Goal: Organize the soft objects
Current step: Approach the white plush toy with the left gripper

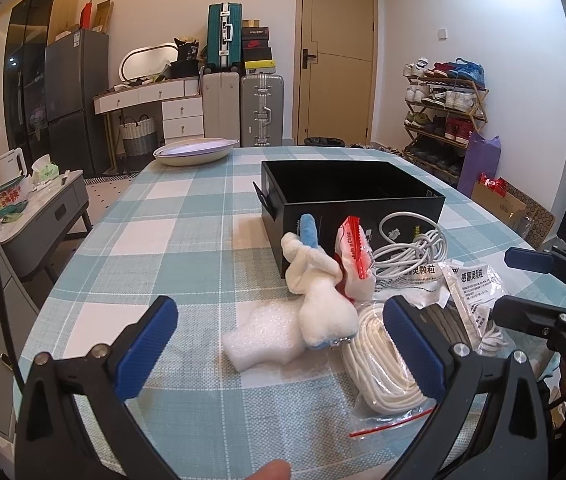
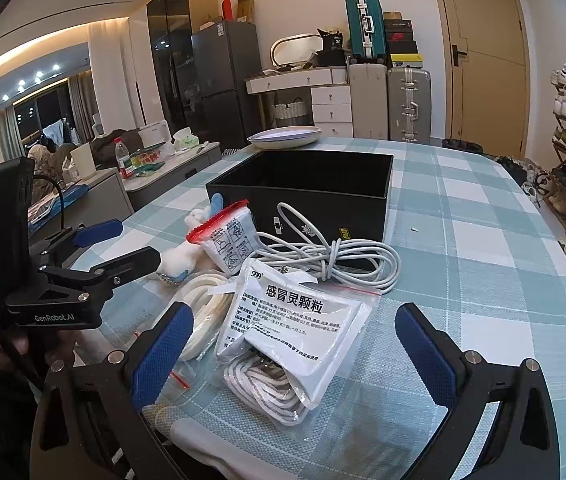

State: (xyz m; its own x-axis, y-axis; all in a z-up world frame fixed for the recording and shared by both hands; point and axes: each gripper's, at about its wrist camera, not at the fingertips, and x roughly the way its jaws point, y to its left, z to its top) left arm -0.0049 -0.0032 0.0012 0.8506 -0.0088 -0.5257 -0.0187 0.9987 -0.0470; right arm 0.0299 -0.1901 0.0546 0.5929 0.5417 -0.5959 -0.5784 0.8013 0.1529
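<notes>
Wide surface (image 1: 187,216) under a woven cloth, checked in pale teal and white. Toward the far side, an open black box (image 2: 303,196), rigid, rectangular, glossy-walled, nothing seen inside. Beyond it at the far edge, a shallow oval dish (image 1: 197,150), smooth and pale.

Crowded against the box's near wall, the soft pile. Grey-white cable (image 2: 335,256), round and rubbery, in loose loops touching the box. Just in front, a clear zip bag (image 2: 299,320) with a red seal line, holding a flat white printed sachet and a striped woven cord, crinkly and slack. To its left, coiled white rope (image 1: 379,360), thick and smooth, in a clear bag with a red strip. Left again, a fluffy white plush (image 1: 323,300), lumpy, with a blue ear sticking up, leaning on a small packet (image 1: 353,260) with a red serrated top. Down beside the plush, flat on the cloth, a white foam piece (image 1: 259,336), pebbly and irregular.

Left claw (image 1: 279,336): released, black arms spread wide, ribbed blue pads bracketing the foam and plush from the near side, gripping nothing. Right claw (image 2: 297,344): released as well, blue pads (image 2: 423,344) well apart on either side of the zip bag, hovering over it, nothing grasped. Fingertip (image 1: 271,470) peeking in at the bottom edge of the left view.
</notes>
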